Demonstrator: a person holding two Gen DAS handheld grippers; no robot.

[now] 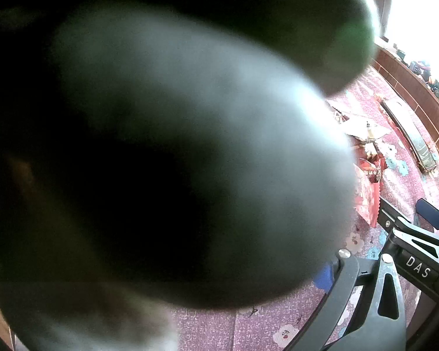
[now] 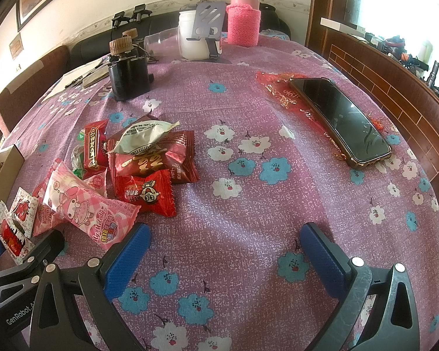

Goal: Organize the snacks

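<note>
Our right gripper (image 2: 225,251) has two fingers faced with ribbed blue pads (image 2: 125,259), each set on a black metal arm with triangular cut-outs and round silver screws; the right-hand arm is scuffed. White lettering reading "GenRobot" marks the black body at the lower left. Of our left gripper (image 1: 368,298) the left wrist view shows only black framework, silver screws, a sliver of blue pad and white letters "DAS"; a blurred dark shape covers the rest.

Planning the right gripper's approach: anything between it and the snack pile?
Nothing visible. The right gripper is open over bare tablecloth, and the snack pile lies ahead to its left with no object between. The phone sits off to the right.
</note>
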